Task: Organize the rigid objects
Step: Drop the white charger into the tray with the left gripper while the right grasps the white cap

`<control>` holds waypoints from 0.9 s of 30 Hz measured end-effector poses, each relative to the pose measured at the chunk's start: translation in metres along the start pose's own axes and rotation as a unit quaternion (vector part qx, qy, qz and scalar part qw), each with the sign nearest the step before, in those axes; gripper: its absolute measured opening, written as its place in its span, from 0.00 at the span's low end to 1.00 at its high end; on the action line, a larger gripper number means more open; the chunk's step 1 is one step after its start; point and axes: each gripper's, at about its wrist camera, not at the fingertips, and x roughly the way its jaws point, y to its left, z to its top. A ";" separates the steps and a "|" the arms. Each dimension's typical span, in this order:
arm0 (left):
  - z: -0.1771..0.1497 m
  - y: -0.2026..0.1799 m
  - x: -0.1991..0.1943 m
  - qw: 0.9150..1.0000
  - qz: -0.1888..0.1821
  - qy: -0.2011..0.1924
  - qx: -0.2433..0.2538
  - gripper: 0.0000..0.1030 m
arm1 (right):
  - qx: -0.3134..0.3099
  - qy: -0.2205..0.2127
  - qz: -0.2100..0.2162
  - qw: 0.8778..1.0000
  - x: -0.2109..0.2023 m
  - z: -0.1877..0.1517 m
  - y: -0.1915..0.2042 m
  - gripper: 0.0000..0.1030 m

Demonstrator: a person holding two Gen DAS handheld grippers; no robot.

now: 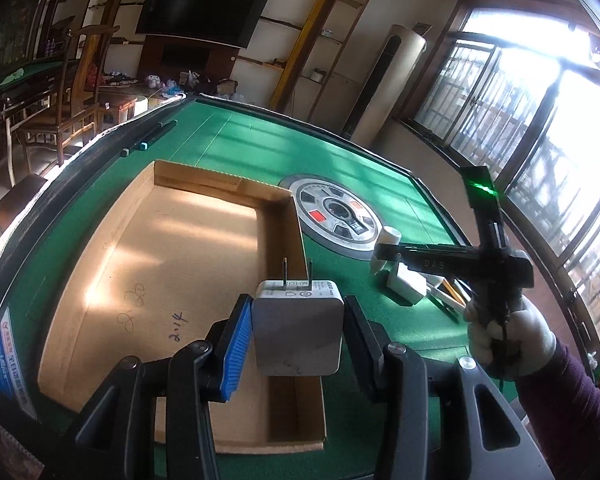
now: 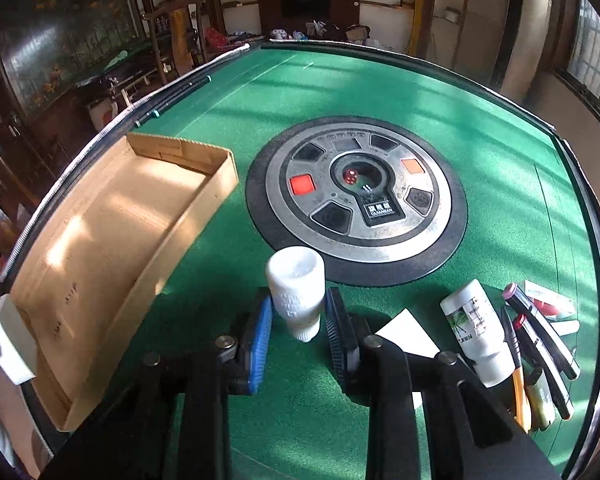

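On the round silver control panel at the centre of the green felt table, a black plate carries Chinese characters above small Latin letters too fine to read for certain. Handwritten pen marks sit on the floor of the shallow brown cardboard tray; one looks like "2.1". The arm of the right gripper shows embossed letters beginning "DAS" in the left wrist view.

The left gripper is partly closed on a white square plug-in charger, both pads against its sides, prongs pointing away, over the tray's near right corner. The right gripper's narrowed jaws flank a small white plastic bottle; both pads appear to touch it.
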 end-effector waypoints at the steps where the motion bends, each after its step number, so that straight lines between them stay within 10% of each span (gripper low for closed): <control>1: 0.009 0.003 0.006 1.000 0.004 0.004 0.001 0.46 | 0.007 -0.003 0.020 1.000 -0.004 0.006 0.002 0.25; 10: 0.061 0.044 0.091 0.995 -0.004 0.081 -0.053 0.46 | 0.052 0.020 0.152 0.987 0.023 0.048 0.052 0.25; 19: 0.069 0.066 0.137 0.989 0.006 0.117 -0.094 0.46 | 0.063 0.079 0.143 0.984 0.078 0.072 0.070 0.26; 27: 0.082 0.069 0.129 0.988 0.010 0.093 -0.122 0.62 | 0.069 0.033 0.109 0.991 0.066 0.081 0.057 0.43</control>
